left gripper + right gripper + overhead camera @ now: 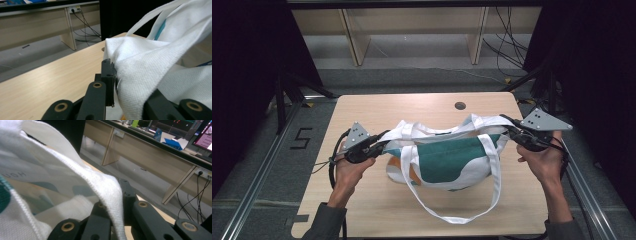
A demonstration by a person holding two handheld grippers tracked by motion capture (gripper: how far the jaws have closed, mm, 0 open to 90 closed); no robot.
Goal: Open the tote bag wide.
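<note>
Wooden table [377, 107], grey floor [412, 55]

We can read one clear mark: a large black numeral "5" [300, 138], taped or painted on the grey floor just left of the light wooden table [377, 107] in the high view. In the right gripper view, faint grey letters [17, 175] show through the white woven fabric of the tote bag [62, 165]; they seem reversed and we cannot make out the word. We can read nothing else.
</note>
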